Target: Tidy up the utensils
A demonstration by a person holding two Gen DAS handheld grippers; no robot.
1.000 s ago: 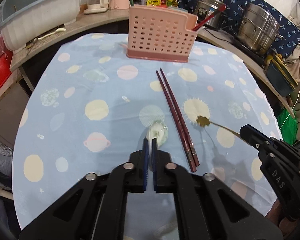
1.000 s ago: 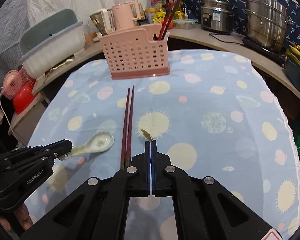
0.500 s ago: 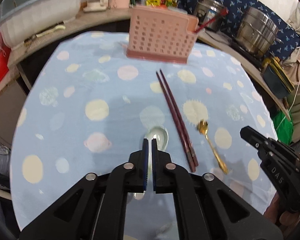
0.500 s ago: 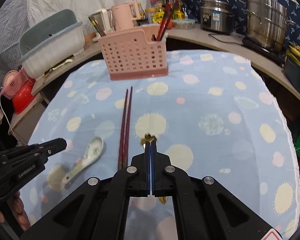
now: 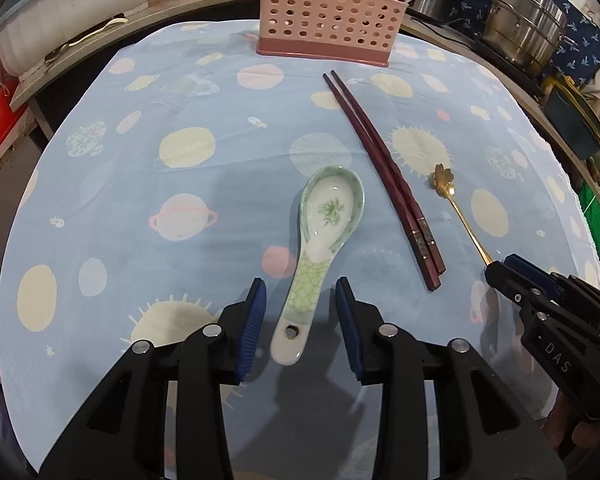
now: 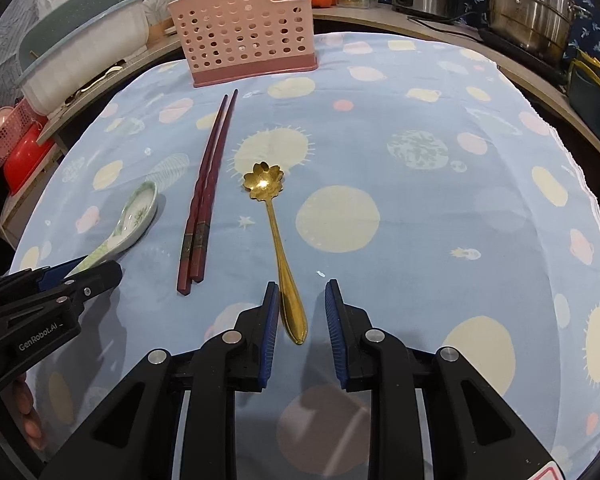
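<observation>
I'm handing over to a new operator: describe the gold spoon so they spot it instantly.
Start at the pink basket at the far edge of the tablecloth. Nearer lie dark red chopsticks; the gold spoon lies just right of them. It alone is metal, thin-handled, with a flower-shaped bowl.

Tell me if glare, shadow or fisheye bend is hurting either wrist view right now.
Left wrist view: sharp; soft shadow under the left gripper darkens the cloth around the ceramic spoon handle; table edges bend.
Right wrist view: sharp; one bright glint on the gold spoon bowl; the right gripper casts a shadow near the handle tip.
</observation>
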